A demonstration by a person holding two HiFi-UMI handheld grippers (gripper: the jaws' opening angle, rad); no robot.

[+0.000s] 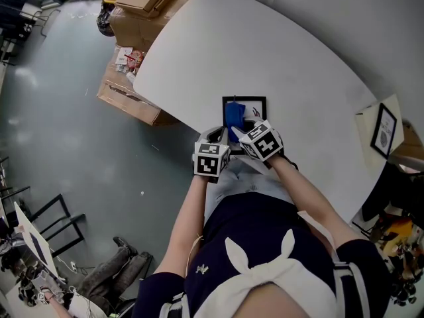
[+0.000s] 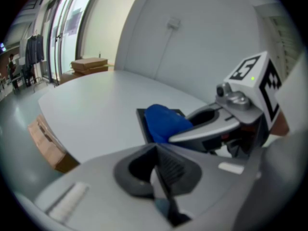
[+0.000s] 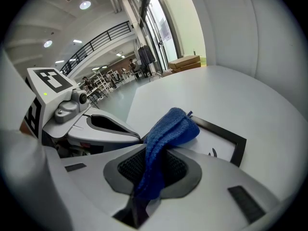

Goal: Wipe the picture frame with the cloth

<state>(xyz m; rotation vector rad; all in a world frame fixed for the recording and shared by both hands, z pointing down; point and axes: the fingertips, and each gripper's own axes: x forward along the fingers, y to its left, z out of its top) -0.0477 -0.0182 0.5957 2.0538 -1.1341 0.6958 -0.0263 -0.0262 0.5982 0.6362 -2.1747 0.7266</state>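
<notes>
A black picture frame [image 1: 255, 101] with a white picture lies flat on the white table [image 1: 291, 65], near its front edge. My right gripper [image 1: 240, 132] is shut on a blue cloth [image 1: 234, 116], whose free end rests bunched on the frame's left part. In the right gripper view the cloth [image 3: 168, 129] runs up between the jaws and onto the frame [image 3: 236, 146]. My left gripper [image 1: 216, 138] sits just left of the right one, at the frame's near left corner. In the left gripper view its jaws [image 2: 156, 150] meet with nothing seen between them, short of the frame [image 2: 141, 121] and cloth [image 2: 163, 121].
Cardboard boxes [image 1: 129, 95] stand on the floor beyond the table's left edge. A small black-framed sign [image 1: 384, 130] stands at the table's right end. The table's curved front edge runs right under both grippers. Windows and a wall lie beyond the table [image 2: 96, 100].
</notes>
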